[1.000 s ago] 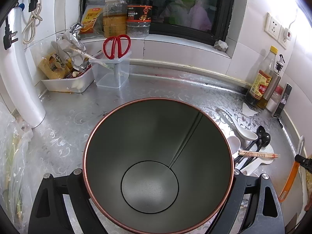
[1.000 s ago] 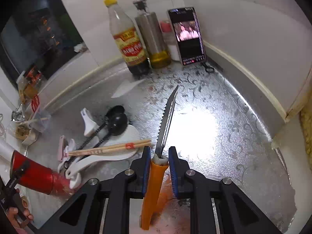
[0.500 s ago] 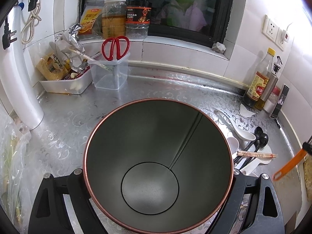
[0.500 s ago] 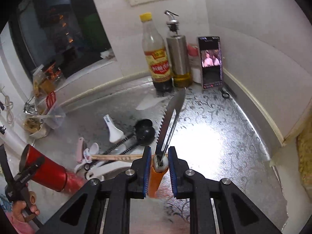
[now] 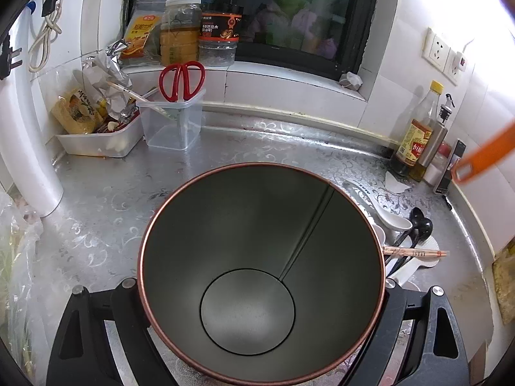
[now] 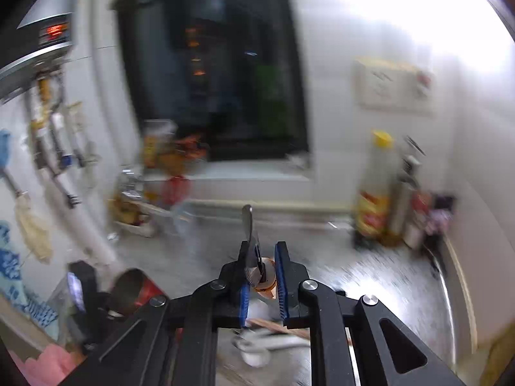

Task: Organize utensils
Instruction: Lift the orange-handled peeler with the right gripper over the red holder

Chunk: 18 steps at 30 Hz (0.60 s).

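My left gripper (image 5: 260, 284) is shut on a red cup (image 5: 260, 225) with a copper rim and a dark, empty inside; its mouth faces the left wrist camera. In the blurred right wrist view my right gripper (image 6: 263, 257) holds a serrated knife (image 6: 248, 225) by its orange handle, blade pointing forward and up, and its jaws are closing on the handle. That handle (image 5: 482, 157) hangs in the air at the right edge of the left wrist view. A white spoon (image 5: 383, 206), black ladles (image 5: 418, 225) and chopsticks (image 5: 415, 252) lie on the counter right of the cup.
A clear tub (image 5: 173, 125) holding red scissors (image 5: 182, 80) stands at the back left beside a white tray (image 5: 96, 148) of packets. Sauce bottles (image 5: 415, 138) and a phone (image 5: 450, 167) line the right wall. A white pipe (image 5: 29, 148) rises at left.
My right gripper has lifted the knife off the counter and rolled, so its view now faces the window. The orange handle has risen at the right of the left view. The cup stays put.
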Each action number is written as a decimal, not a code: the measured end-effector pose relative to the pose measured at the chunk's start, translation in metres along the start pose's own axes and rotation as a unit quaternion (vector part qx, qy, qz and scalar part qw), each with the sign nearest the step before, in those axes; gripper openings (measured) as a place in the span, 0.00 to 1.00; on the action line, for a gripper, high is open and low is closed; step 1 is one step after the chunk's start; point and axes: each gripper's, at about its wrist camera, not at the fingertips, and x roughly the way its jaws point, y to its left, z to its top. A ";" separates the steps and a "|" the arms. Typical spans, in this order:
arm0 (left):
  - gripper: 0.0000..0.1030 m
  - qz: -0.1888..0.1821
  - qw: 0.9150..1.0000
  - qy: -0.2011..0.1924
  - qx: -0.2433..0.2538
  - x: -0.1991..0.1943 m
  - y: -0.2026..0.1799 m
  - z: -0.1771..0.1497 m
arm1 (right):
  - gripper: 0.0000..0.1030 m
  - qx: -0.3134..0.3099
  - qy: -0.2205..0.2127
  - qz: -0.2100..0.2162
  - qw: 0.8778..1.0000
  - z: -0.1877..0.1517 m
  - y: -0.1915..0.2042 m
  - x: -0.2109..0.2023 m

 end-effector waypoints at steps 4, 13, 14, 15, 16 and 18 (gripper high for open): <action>0.88 -0.010 1.000 -0.001 0.004 -0.001 0.001 -0.001 | 0.15 -0.039 -0.011 0.052 0.998 0.022 0.047 0.003; 0.88 -0.032 0.999 0.002 0.040 -0.002 -0.004 -0.003 | 0.07 -0.100 0.015 0.139 0.985 0.020 0.128 0.026; 0.88 -0.034 0.998 0.002 0.044 -0.002 -0.004 -0.004 | 0.06 -0.110 0.020 0.140 0.984 0.017 0.135 0.029; 0.88 -0.039 0.998 0.001 0.044 -0.003 -0.004 -0.004 | 0.06 -0.114 0.024 0.141 0.983 0.015 0.139 0.032; 0.88 -0.040 0.998 0.000 0.044 -0.003 -0.003 -0.004 | 0.05 -0.116 0.028 0.141 0.983 0.013 0.143 0.036; 0.88 -0.044 0.998 0.002 0.049 -0.003 -0.003 -0.004 | 0.05 -0.111 0.036 0.134 0.984 0.009 0.143 0.046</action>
